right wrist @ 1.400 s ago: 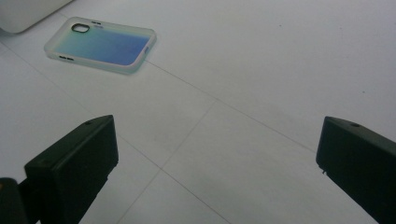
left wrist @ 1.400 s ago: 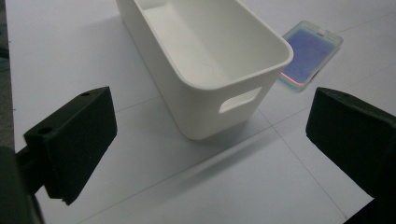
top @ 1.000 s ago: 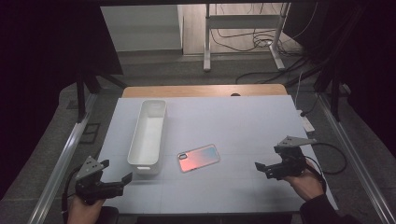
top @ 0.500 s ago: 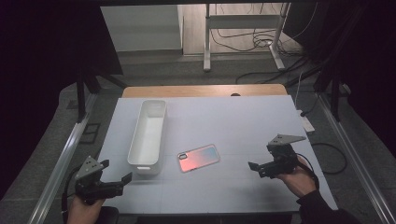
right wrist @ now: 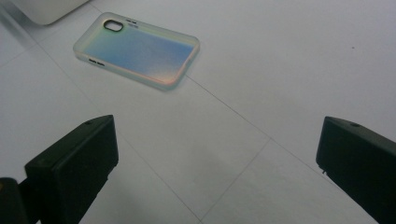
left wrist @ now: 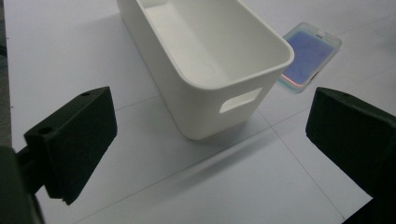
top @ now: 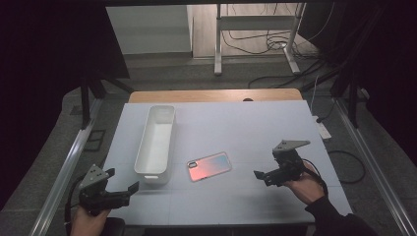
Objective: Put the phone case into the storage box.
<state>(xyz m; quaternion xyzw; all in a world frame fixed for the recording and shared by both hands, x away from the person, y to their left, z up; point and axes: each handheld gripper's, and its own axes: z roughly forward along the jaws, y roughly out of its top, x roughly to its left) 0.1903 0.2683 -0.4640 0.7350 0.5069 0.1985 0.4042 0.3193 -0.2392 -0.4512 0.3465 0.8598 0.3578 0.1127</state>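
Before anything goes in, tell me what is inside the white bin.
The bin looks empty: its bare white floor shows in the left gripper view and the high view. The near wall hides the strip of floor behind it.

I see the phone case lying flat on the white table, camera cutout toward the bin. It is iridescent, pink to blue, with translucent edges, just beside the white bin, not touching it.

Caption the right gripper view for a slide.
Open right gripper faces an iridescent phone case lying flat on the white table.
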